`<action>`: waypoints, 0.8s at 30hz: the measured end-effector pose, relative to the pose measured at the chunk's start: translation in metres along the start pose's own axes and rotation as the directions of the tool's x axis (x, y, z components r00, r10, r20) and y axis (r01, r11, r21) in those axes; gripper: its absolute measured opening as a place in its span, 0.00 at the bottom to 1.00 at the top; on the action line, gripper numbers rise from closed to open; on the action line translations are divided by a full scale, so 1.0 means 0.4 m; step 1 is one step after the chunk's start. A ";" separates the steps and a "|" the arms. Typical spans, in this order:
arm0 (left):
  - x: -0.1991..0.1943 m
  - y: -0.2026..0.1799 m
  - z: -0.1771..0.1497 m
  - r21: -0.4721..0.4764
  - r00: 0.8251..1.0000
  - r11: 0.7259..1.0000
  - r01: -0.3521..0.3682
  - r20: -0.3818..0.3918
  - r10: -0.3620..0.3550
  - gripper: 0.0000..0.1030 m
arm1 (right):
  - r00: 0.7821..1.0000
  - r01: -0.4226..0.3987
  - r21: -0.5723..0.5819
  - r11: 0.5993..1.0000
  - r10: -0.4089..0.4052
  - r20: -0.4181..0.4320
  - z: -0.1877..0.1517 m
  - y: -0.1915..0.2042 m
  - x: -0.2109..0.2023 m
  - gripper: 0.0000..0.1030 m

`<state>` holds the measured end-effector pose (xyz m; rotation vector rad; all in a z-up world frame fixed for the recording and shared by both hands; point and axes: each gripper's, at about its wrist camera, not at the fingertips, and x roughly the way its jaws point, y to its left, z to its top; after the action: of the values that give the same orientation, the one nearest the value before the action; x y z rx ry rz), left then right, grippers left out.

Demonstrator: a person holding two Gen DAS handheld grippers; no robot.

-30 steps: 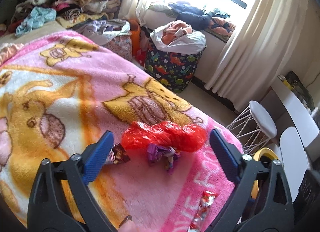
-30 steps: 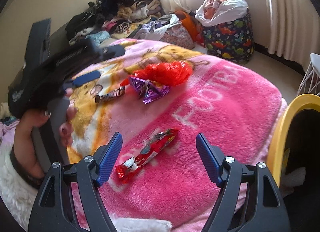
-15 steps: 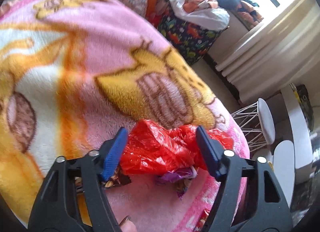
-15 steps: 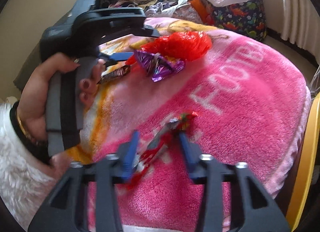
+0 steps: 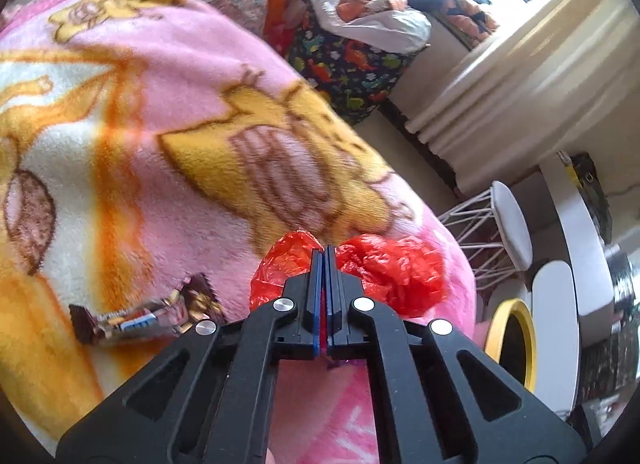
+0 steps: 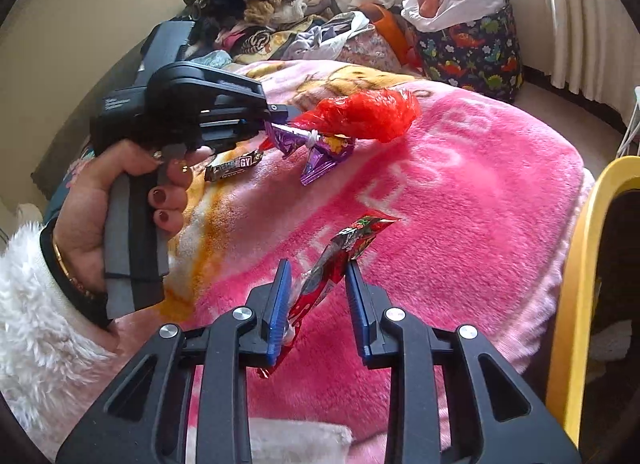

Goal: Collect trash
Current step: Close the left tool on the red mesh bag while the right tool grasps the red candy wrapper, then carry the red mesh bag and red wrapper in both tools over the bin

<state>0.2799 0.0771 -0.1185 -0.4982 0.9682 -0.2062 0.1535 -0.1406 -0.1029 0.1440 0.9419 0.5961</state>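
L tool point(image 5: 324, 254) on crumpled red plastic bag point(image 5: 394, 270)

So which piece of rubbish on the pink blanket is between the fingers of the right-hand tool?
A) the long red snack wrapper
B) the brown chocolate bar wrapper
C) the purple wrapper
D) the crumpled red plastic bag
A: in the right wrist view the long red snack wrapper sits between the two blue fingers of the right gripper; the other three pieces lie farther up the blanket.
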 end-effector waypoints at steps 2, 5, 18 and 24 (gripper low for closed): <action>-0.017 -0.031 -0.009 0.047 1.000 0.999 0.006 0.012 -0.006 0.00 | 1.000 0.006 0.002 1.000 -0.006 0.005 -0.004 -0.004 -0.014 0.09; -0.044 -0.069 -0.024 0.095 0.999 0.995 0.010 0.038 -0.014 0.00 | 1.000 0.012 0.005 1.000 -0.012 0.022 -0.008 -0.011 -0.034 0.09; -0.149 -0.204 -0.042 0.181 0.988 0.981 0.063 0.129 -0.087 0.00 | 0.991 0.024 0.046 0.999 -0.030 0.129 0.009 -0.060 -0.137 0.08; -0.167 -0.257 -0.057 0.214 0.984 0.973 0.083 0.138 -0.114 0.00 | 0.980 0.049 0.077 0.996 -0.063 0.189 0.009 -0.095 -0.202 0.08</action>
<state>0.2291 0.0063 -0.0294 -0.3639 0.7659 -0.3512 0.1366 -0.2153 -0.0569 0.2347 0.7782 0.4874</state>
